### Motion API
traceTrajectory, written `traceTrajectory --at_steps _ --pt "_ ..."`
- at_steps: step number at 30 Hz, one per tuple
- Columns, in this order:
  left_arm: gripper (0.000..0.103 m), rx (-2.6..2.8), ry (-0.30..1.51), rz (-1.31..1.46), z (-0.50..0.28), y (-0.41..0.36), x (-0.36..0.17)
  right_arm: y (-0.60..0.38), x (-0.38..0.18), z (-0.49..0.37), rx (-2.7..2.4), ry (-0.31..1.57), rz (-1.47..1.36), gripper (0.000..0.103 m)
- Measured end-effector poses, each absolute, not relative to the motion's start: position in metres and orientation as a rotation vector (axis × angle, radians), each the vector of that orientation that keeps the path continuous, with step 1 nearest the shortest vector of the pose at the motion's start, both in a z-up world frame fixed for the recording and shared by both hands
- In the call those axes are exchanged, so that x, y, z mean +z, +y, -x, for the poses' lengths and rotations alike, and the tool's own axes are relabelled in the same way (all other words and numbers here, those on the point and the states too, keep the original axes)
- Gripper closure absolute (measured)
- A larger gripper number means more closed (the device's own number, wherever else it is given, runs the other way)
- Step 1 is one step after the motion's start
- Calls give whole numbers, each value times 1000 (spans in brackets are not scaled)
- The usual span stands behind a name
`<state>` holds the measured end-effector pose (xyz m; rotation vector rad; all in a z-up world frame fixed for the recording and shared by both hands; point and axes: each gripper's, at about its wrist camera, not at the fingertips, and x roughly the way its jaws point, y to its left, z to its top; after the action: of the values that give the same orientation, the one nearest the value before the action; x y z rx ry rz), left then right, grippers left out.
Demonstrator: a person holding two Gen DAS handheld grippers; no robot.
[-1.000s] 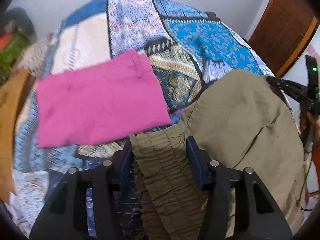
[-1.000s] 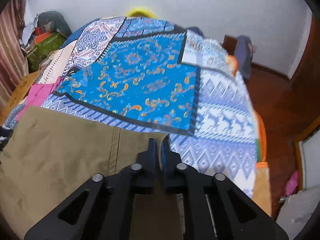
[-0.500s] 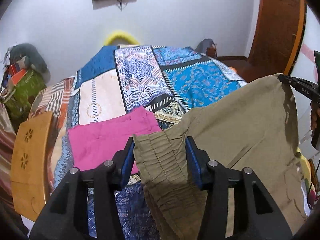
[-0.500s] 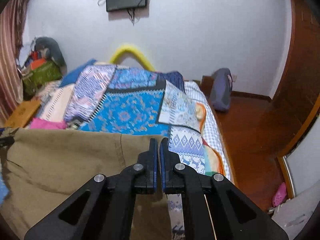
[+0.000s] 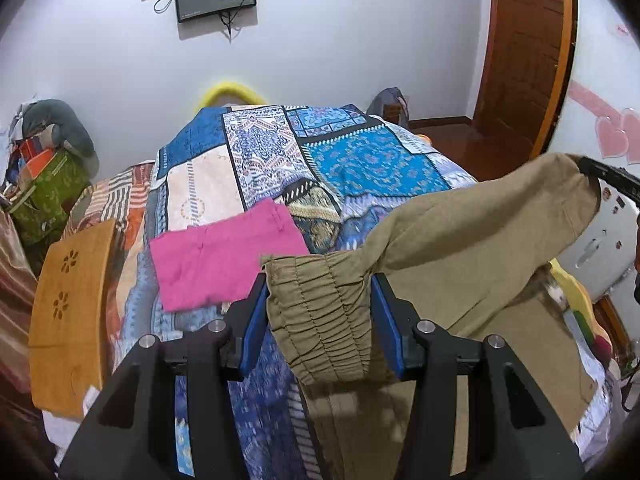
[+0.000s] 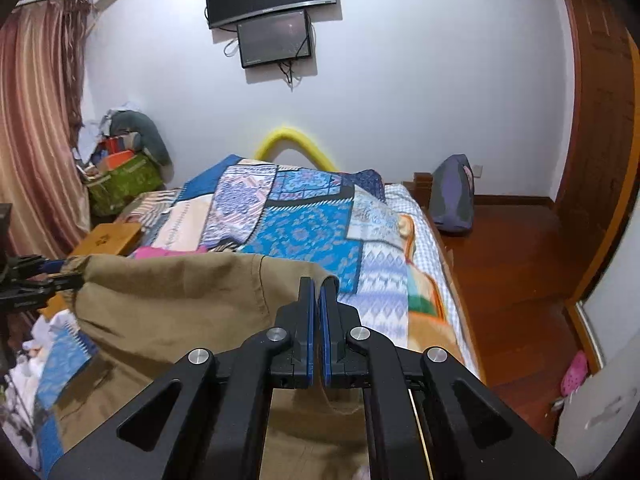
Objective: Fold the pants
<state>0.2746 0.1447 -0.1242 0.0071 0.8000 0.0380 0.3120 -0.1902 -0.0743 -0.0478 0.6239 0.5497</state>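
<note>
Olive-khaki pants (image 5: 460, 248) hang lifted above the patchwork bed, stretched between both grippers. My left gripper (image 5: 320, 300) is shut on the gathered elastic waistband (image 5: 324, 320), bunched between its blue pads. My right gripper (image 6: 317, 300) is shut on the other corner of the pants (image 6: 180, 292); its tip also shows at the right of the left wrist view (image 5: 608, 176). The left gripper shows at the left edge of the right wrist view (image 6: 60, 276). The rest of the pants drapes down below both grippers.
A folded pink garment (image 5: 224, 256) lies on the patchwork bedspread (image 5: 360, 160). A wooden lap tray (image 5: 68, 304) leans at the bed's left side. Bags are piled by the curtain (image 6: 120, 168). A backpack (image 6: 452, 196) stands on the wooden floor at right.
Both grippers have risen and tilted up, lifting the pants off the bed; the wall and screens have come into view. Both grips are unchanged.
</note>
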Motion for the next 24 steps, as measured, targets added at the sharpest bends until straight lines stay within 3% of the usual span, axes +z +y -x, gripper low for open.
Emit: traceTrajectory --at_steps 16,24 --pt "53 -9 856 -68 -166 115 -174 -216 -135 -200 536 753 47 100" --pt "58 9 905 -75 -135 115 -200 -226 -170 -168 510 815 20 100"
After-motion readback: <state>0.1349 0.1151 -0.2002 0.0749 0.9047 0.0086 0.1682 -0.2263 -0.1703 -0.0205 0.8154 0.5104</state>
